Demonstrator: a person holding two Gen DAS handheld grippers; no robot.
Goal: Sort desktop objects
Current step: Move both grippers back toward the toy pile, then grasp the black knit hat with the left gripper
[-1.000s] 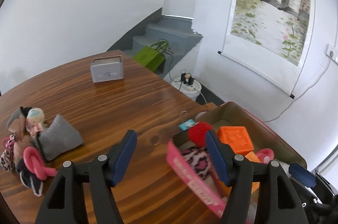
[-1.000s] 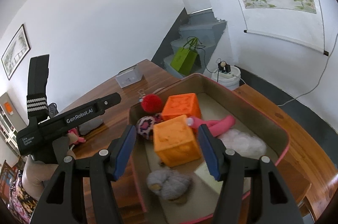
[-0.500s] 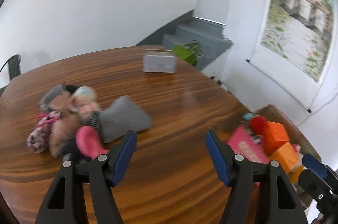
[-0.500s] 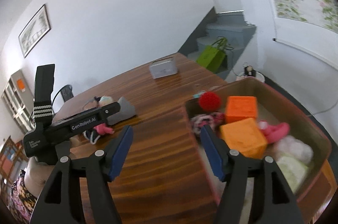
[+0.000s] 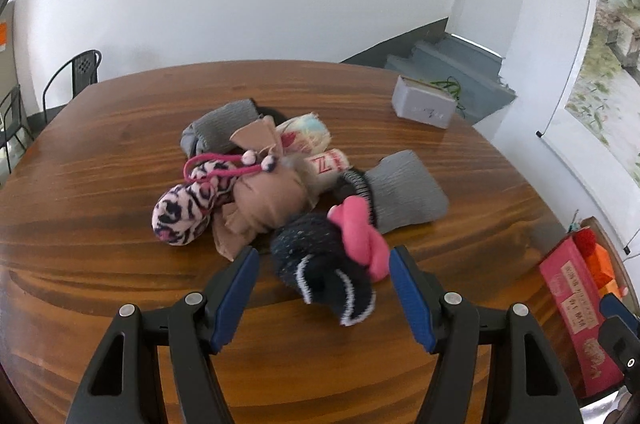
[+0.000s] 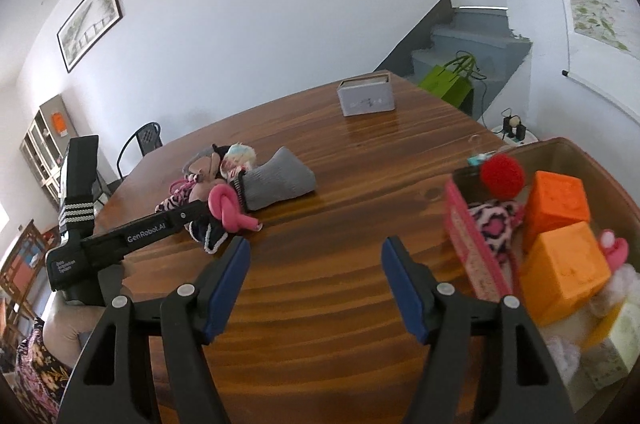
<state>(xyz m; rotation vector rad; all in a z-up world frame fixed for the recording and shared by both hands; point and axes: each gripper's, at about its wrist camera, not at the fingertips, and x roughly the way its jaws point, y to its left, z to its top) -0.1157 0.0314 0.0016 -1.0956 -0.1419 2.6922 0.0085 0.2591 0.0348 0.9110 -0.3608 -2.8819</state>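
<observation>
Step in hand: reaching for the next item. Left gripper (image 5: pixel 322 298) spread, empty, bracketing the dark sock (image 5: pixel 324 276) (pile mid-table). Right gripper (image 6: pixel 314 282) jaws just opened, empty. Next: descend, pinch sock.

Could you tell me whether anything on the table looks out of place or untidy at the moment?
Yes: rolled socks and soft toys lie in a jumbled heap on the brown wooden table, overlapping, unlike the items gathered in the pink-rimmed brown box.
</observation>
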